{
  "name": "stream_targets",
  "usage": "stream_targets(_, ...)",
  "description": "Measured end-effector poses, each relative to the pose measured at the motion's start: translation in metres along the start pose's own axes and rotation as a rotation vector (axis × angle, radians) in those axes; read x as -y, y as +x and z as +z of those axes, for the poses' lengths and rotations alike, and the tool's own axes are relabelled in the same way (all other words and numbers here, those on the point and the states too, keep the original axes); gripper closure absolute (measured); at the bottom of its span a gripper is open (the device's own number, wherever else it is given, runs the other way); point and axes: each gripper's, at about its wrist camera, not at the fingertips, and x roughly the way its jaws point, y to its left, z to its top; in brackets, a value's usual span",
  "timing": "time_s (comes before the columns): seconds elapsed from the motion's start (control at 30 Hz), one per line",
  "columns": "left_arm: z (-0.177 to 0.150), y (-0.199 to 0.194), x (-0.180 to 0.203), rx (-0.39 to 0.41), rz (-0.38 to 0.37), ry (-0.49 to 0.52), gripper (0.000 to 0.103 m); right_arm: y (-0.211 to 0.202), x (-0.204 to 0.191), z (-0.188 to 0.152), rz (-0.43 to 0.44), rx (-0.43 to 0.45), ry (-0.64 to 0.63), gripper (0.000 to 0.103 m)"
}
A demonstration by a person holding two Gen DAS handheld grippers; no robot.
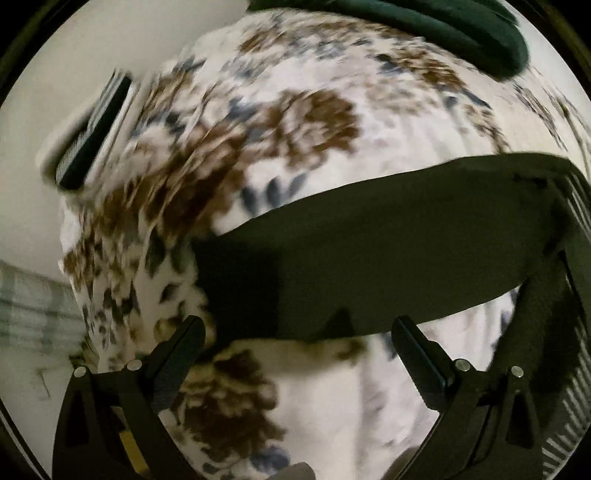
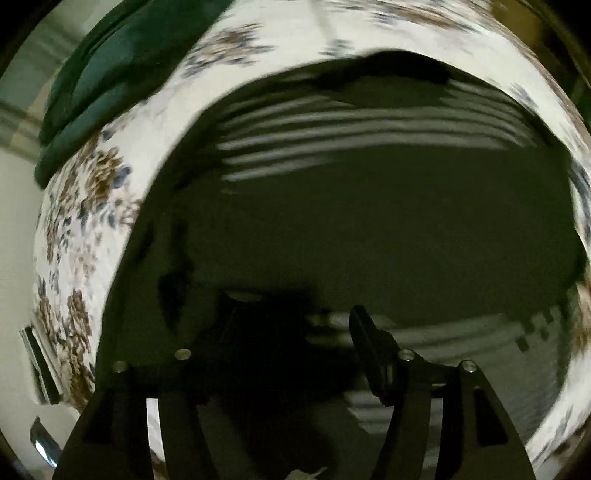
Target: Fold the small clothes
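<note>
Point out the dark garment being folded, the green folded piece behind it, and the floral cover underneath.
dark garment (image 1: 388, 240), left wrist view, middle of its flat plain panel.
green folded piece (image 1: 443, 26), left wrist view, its thick rolled edge.
floral cover (image 1: 314, 110), left wrist view, a brown flower print.

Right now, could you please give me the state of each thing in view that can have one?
Dark striped garment: spread flat on the floral bedding, one edge lifted.
Green garment: folded, lying on the bedding.
Left hand-held gripper: open, at the dark garment's edge.
Right hand-held gripper: open, over the dark garment.
</note>
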Motion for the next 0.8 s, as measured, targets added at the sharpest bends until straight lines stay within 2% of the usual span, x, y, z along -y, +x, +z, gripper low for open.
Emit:
stream_targets(0.13, 0.004, 0.018, -0.051, -0.066, -0.083, -0.184, 0.000, 0.002, 0.046, -0.025, -0.056, 0.025, 0.069, 0.035)
stream_targets(0.17, 0.004, 0.026, -0.069, -0.083, -0.111, -0.266, 0.000, 0.005, 0.053, -0.027, -0.074, 0.020, 0.084, 0.034)
stream_targets(0.27, 0.003, 0.049, -0.099, -0.123, -0.167, -0.420, 0.001, 0.021, 0.069, -0.036, -0.089, -0.008, 0.143, 0.034)
stream_targets(0.4, 0.006, 0.086, -0.103, -0.161, -0.183, -0.469, 0.002, 0.036, 0.059, -0.039, -0.114, -0.026, 0.116, 0.034)
stream_targets(0.43, 0.008, 0.095, -0.099, -0.174, -0.199, -0.469, 0.007, 0.040, 0.054, -0.038, -0.115, -0.034, 0.102, 0.034)
stream_targets(0.5, 0.013, 0.102, -0.087, -0.175, -0.205, -0.457, 0.010, 0.042, 0.048, -0.035, -0.118, -0.038, 0.079, 0.034)
stream_targets(0.57, 0.019, 0.091, -0.072, -0.106, -0.180, -0.399, 0.036, 0.042, 0.041, -0.030, -0.126, -0.030, 0.053, 0.034)
stream_targets(0.63, 0.023, 0.077, -0.055, -0.051, -0.123, -0.329, 0.085, 0.040, 0.037, -0.024, -0.118, -0.023, 0.035, 0.034)
stream_targets(0.67, 0.024, 0.072, -0.052, -0.039, -0.103, -0.321, 0.096, 0.039, 0.035, -0.021, -0.113, -0.020, 0.028, 0.034)
stream_targets(0.7, 0.024, 0.065, -0.050, -0.020, -0.096, -0.318, 0.100, 0.037, 0.035, -0.019, -0.110, -0.018, 0.019, 0.034)
stream_targets(0.8, 0.030, 0.035, -0.044, 0.046, -0.072, -0.304, 0.100, 0.026, 0.040, -0.013, -0.119, 0.000, -0.009, 0.034)
